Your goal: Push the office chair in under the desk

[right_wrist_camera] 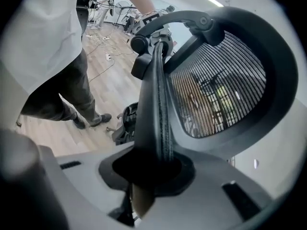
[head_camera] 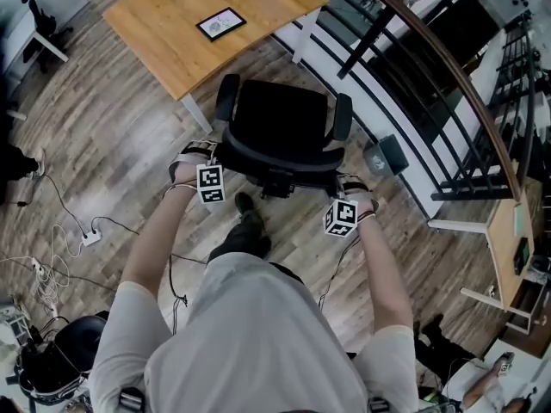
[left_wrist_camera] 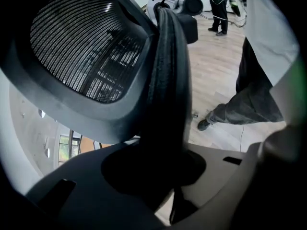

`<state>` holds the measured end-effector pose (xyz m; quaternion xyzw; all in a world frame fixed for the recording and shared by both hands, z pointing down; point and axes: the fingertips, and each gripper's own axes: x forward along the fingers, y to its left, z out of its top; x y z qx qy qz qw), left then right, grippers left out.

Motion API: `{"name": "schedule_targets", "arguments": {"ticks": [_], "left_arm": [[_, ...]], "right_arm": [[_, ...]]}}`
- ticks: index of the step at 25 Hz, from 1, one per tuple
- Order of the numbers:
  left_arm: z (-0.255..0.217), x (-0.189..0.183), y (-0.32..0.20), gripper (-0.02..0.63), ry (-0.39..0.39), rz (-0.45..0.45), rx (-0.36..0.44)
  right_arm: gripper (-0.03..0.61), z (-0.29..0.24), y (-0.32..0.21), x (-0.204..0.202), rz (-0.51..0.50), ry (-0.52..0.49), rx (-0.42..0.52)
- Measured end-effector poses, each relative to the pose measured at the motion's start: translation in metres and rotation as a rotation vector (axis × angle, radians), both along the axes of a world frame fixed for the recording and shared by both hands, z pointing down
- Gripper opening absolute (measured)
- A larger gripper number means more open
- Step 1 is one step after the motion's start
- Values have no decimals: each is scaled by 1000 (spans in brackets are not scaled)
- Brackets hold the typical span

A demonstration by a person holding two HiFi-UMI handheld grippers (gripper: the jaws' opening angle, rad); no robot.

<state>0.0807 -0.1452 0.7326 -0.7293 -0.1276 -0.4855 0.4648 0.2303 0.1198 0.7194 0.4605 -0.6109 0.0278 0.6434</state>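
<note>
A black office chair (head_camera: 284, 119) stands on the wood floor just short of the light wooden desk (head_camera: 164, 41), its seat facing the desk. I stand behind its mesh backrest (head_camera: 277, 160). My left gripper (head_camera: 201, 151) is shut on the backrest's left rim (left_wrist_camera: 165, 80), which runs down between its jaws (left_wrist_camera: 158, 169). My right gripper (head_camera: 348, 186) is shut on the right rim (right_wrist_camera: 156, 95), which likewise passes into its jaws (right_wrist_camera: 151, 169). The chair's armrests (head_camera: 225, 97) point towards the desk edge.
A tablet (head_camera: 220, 23) lies on the desk. A dark railing (head_camera: 430, 67) runs along the right. A power strip with cables (head_camera: 90, 237) lies on the floor at left, another chair (head_camera: 60, 355) at the lower left, a small black box (head_camera: 385, 156) at the right.
</note>
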Motion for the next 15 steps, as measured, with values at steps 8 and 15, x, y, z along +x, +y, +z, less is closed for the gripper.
{"name": "schedule_targets", "arguments": {"ticks": [8,15], "left_arm": [[-7,57,-49,110,-1,-17,-8],[-6,95,-86,110,1,-45,-6]], "right_arm": [[64,-9,-52,63,-20,4,-10],[63,-7,-95,111,-49,26,-4]]}}
